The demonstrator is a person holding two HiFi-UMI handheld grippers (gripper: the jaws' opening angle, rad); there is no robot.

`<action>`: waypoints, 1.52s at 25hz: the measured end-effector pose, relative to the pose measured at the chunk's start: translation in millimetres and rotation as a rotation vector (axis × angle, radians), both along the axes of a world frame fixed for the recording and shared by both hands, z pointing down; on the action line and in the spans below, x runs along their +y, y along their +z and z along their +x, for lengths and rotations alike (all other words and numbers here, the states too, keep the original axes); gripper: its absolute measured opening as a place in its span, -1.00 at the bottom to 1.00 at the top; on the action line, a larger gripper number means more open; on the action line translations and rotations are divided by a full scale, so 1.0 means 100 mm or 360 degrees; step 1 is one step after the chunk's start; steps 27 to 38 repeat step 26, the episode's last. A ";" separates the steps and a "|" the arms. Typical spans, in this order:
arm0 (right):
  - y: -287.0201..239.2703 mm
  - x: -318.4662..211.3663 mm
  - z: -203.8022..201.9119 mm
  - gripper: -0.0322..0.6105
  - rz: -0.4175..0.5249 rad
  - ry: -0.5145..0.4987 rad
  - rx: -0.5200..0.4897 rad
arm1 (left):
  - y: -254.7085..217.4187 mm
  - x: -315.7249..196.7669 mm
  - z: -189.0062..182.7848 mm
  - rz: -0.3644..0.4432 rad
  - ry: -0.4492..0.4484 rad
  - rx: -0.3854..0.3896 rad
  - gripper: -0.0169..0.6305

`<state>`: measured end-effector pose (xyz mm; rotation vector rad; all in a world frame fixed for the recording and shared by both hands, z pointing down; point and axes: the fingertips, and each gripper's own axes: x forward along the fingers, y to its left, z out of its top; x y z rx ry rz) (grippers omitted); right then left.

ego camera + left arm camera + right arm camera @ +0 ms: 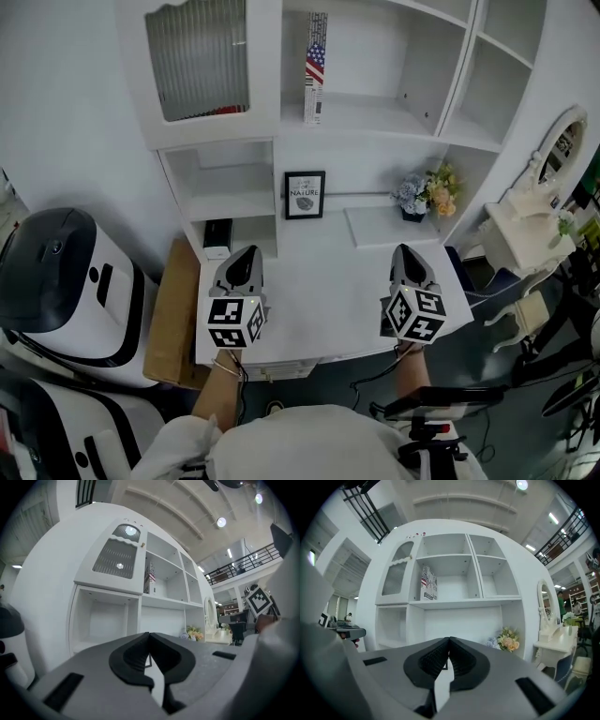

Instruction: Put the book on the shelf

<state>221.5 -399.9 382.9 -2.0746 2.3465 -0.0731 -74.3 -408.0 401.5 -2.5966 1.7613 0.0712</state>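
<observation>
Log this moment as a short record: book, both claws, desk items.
book: upright on the middle shelf, near its left side
left claw: shut, empty, pointing at the shelf unit
right claw: shut, empty, pointing at the shelf unit
desk: framed picture at the back, flowers to its right
task state: book already shelved

Book (428, 583): thin, white cover, stars-and-stripes flag printed on the upper part, darker print below; wording too small to read.
Book pose: upright on its bottom edge, closed.
Book place: on the shelf (459, 603), in the open middle compartment, at its left end, just beside the left wall; contact with the wall cannot be told.
Shelf: white unit of open compartments; the board under the book is otherwise bare.
</observation>
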 end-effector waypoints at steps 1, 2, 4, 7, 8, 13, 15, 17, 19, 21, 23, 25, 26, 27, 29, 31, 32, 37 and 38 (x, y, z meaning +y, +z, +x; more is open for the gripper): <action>0.01 0.01 0.01 -0.83 -0.0006 0.0002 0.0015 | 0.00 0.00 0.02 -0.0003 -0.0004 0.0006 -0.92; 0.02 0.01 0.02 -0.83 -0.0010 0.0008 0.0048 | 0.00 0.01 0.04 -0.0006 -0.0005 0.0012 -0.92; 0.03 0.04 0.03 -0.84 -0.0011 0.0012 0.0123 | -0.01 0.03 0.09 -0.0009 -0.0008 0.0012 -0.92; 0.04 0.04 0.06 -0.84 -0.0010 -0.0004 0.0141 | 0.01 0.04 0.14 -0.0015 -0.0017 0.0007 -0.92; 0.05 0.04 0.07 -0.84 -0.0012 -0.0008 0.0134 | 0.01 0.04 0.16 -0.0016 -0.0018 0.0005 -0.92; 0.08 0.06 0.15 -0.84 -0.0017 -0.0012 0.0112 | 0.04 0.08 0.20 -0.0023 -0.0025 -0.0010 -0.92; 0.08 0.06 0.16 -0.84 -0.0013 -0.0016 0.0103 | 0.06 0.10 0.20 -0.0033 -0.0025 -0.0008 -0.92; 0.08 0.06 0.15 -0.84 -0.0014 -0.0022 0.0099 | 0.10 0.12 0.19 -0.0046 -0.0030 -0.0011 -0.92; 0.10 0.06 0.14 -0.84 -0.0021 -0.0028 0.0100 | 0.14 0.13 0.17 -0.0062 -0.0039 -0.0009 -0.92; 0.12 0.07 0.13 -0.84 -0.0027 -0.0032 0.0100 | 0.17 0.15 0.15 -0.0072 -0.0045 -0.0007 -0.92; 0.13 0.07 0.11 -0.84 -0.0031 -0.0033 0.0101 | 0.18 0.16 0.13 -0.0076 -0.0046 -0.0009 -0.92; 0.14 0.08 0.10 -0.84 -0.0034 -0.0033 0.0102 | 0.18 0.17 0.12 -0.0076 -0.0044 -0.0013 -0.92; 0.14 0.08 0.09 -0.83 -0.0036 -0.0033 0.0102 | 0.18 0.17 0.11 -0.0076 -0.0043 -0.0015 -0.92; 0.14 0.08 0.09 -0.83 -0.0036 -0.0033 0.0102 | 0.18 0.17 0.11 -0.0076 -0.0043 -0.0015 -0.92; 0.14 0.08 0.09 -0.83 -0.0036 -0.0033 0.0102 | 0.18 0.17 0.11 -0.0076 -0.0043 -0.0015 -0.92; 0.14 0.08 0.09 -0.83 -0.0036 -0.0033 0.0102 | 0.18 0.17 0.11 -0.0076 -0.0043 -0.0015 -0.92; 0.14 0.08 0.09 -0.83 -0.0036 -0.0033 0.0102 | 0.18 0.17 0.11 -0.0076 -0.0043 -0.0015 -0.92; 0.14 0.08 0.09 -0.83 -0.0036 -0.0033 0.0102 | 0.18 0.17 0.11 -0.0076 -0.0043 -0.0015 -0.92; 0.14 0.08 0.09 -0.83 -0.0036 -0.0033 0.0102 | 0.18 0.17 0.11 -0.0076 -0.0043 -0.0015 -0.92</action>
